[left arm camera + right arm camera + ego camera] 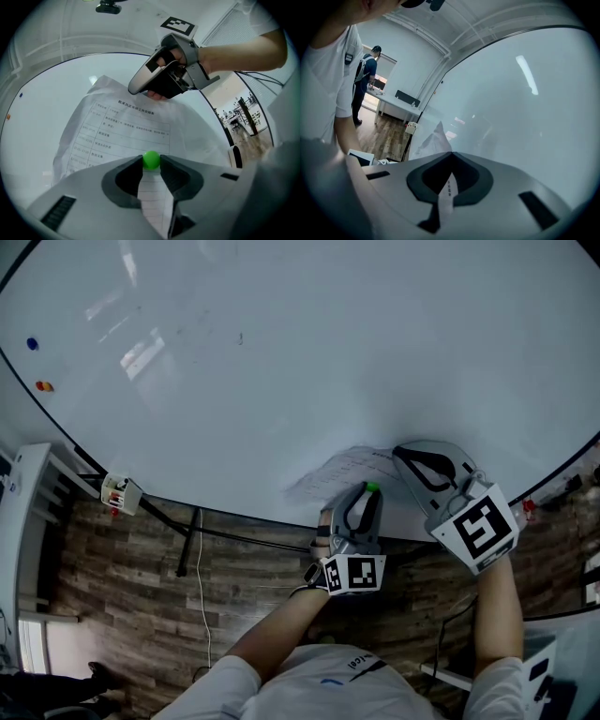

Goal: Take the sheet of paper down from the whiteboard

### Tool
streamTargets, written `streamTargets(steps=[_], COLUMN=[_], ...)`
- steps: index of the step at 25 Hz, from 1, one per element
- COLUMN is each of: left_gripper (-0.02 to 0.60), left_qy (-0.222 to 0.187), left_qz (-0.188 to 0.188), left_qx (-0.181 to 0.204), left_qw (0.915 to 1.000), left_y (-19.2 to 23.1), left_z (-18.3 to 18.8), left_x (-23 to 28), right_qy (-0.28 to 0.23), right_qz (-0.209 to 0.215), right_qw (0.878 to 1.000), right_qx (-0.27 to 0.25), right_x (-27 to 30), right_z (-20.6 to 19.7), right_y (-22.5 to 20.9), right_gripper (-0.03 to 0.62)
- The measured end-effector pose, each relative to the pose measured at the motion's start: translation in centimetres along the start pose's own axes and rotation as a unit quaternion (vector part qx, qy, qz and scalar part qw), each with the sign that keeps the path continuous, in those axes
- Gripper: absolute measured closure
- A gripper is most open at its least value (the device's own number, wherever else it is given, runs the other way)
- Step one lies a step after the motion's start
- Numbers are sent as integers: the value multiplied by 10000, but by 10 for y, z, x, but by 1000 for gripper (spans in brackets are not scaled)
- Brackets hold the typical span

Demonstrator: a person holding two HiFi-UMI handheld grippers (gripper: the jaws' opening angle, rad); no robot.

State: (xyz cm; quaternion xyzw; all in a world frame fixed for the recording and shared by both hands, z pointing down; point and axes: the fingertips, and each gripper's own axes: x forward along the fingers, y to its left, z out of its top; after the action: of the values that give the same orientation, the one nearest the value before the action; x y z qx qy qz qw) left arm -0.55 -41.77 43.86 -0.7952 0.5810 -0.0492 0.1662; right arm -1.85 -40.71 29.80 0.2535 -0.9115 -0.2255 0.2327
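White glossy whiteboard (281,352) fills most of the head view, w/ wood-plank floor (122,559) below its bottom edge.

Sheet of paper (342,470) lies against the board's lower part, near that edge. It's wrinkled, has a printed table on it, and its far corner peaks away from the surface in the right gripper view (433,140).

Right gripper (401,456) is at the sheet's right side. Jaw tips are clenched together w/ a strip of the paper pinched btwn them, seen along its own jaws (451,154). The left gripper view shows it from the front (140,89), w/ a hand wrapped round the grip.

Left gripper (371,493) sits just below the sheet. Both pads are closed on a green magnet (151,159), a small ball resting on the paper's near edge; also shows in the head view (372,487).

Marker cubes (354,573) on both grippers face the head cam.

Far left on the board: blue dot (33,343) and red-orange dot (43,385), well apart from the sheet.
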Motion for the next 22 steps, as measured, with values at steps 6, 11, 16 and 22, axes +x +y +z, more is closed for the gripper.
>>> streamTargets(steps=[6, 11, 16, 22], left_gripper=[454, 454, 454, 454], left_qy=[32, 58, 21, 9], left_qz=[-107, -246, -414, -626], left_qx=[31, -90, -378, -602], left_qw=[9999, 9996, 9984, 9962], left_y=[-3, -1, 0, -3], left_z=[-8, -5, 6, 25], left_x=[-2, -9, -26, -56], right_qy=[-50, -204, -306, -393], right_qz=[-74, -194, -232, -344], right_qw=[9998, 9991, 9979, 9950], right_qx=[193, 305, 524, 846], right_x=[-1, -7, -17, -36], right_z=[-4, 0, -1, -15], right_y=[-2, -10, -9, -3], right_gripper=[580, 580, 580, 580])
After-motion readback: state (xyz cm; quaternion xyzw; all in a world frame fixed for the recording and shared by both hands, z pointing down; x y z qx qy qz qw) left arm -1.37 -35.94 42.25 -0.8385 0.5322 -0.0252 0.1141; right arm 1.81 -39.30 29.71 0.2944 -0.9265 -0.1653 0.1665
